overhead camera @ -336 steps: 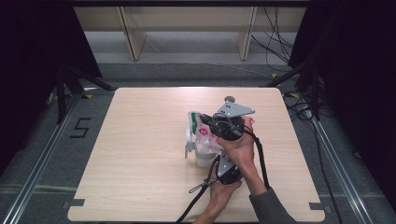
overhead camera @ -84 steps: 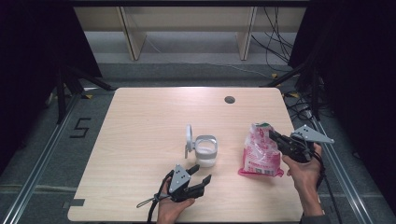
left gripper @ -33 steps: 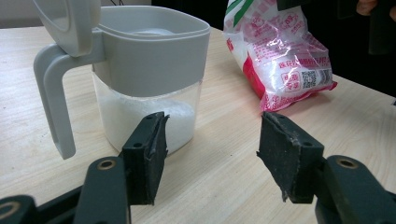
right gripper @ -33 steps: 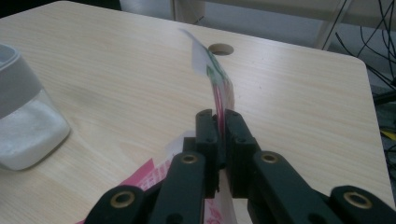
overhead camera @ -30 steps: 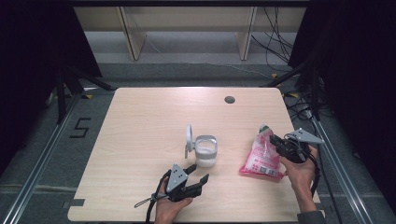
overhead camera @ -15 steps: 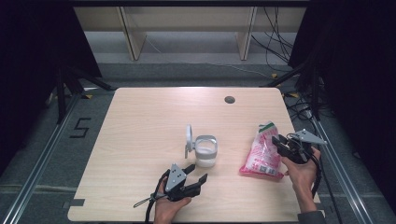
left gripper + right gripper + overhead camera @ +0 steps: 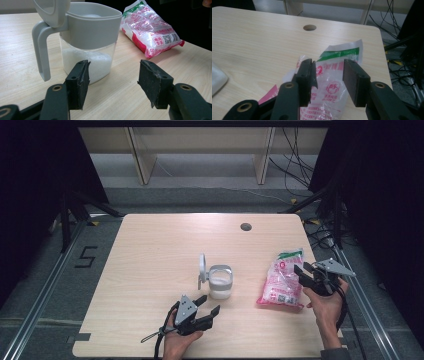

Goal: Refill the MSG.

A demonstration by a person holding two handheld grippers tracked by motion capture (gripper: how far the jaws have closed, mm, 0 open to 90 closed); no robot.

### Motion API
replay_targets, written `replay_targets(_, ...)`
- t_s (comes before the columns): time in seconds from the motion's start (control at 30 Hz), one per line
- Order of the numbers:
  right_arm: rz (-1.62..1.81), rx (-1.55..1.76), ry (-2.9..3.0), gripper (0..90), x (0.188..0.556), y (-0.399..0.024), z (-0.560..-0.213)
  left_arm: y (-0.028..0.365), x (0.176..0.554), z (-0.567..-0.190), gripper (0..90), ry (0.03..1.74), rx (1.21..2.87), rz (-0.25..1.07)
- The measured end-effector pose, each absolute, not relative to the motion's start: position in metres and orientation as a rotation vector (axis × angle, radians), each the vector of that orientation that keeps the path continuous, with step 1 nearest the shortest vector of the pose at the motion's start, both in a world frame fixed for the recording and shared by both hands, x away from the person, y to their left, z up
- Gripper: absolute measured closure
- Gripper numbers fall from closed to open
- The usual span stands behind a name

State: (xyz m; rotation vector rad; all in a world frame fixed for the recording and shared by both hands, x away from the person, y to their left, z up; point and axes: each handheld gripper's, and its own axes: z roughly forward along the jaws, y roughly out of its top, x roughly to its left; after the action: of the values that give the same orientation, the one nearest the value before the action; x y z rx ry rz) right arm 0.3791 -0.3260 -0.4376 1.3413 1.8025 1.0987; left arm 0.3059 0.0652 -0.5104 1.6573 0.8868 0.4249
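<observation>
The right claw (image 7: 302,270) has just been opening its jaws; a second ago they pinched the top of the pink sugar bag (image 7: 282,281), and now the bag lies flat on the counter (image 7: 150,250), released, its top just ahead of and below the spread jaws. That probably ends the pouring step. The left claw (image 7: 207,304) rests released, the lidded container (image 7: 220,281) just ahead of it, seemingly part-filled.
</observation>
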Motion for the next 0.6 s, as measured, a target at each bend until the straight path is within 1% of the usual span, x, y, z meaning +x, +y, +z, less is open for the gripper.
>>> replay_targets(0.1,1.108,1.378,1.799,59.5,0.376,-0.323,-0.437,0.065,0.306,-0.510,41.1,0.887,1.658,0.426)
replay_targets(0.17,1.106,1.341,1.801,58.7,0.377,-0.324,-0.437,0.066,0.306,-0.510,41.1,0.889,1.658,0.429)
replay_targets(0.2,1.115,1.362,1.798,56.9,0.375,-0.321,-0.436,0.066,0.306,-0.510,41.1,0.890,1.657,0.429)
replay_targets(0.23,1.115,1.362,1.798,56.9,0.375,-0.321,-0.436,0.067,0.307,-0.510,41.1,0.890,1.657,0.430)
replay_targets(0.33,1.106,1.331,1.819,50.3,0.373,-0.313,-0.434,0.068,0.306,-0.509,40.5,0.896,1.655,0.440)
replay_targets(0.6,1.150,1.317,1.870,44.7,0.368,-0.299,-0.437,0.072,0.309,-0.507,40.5,0.901,1.636,0.453)
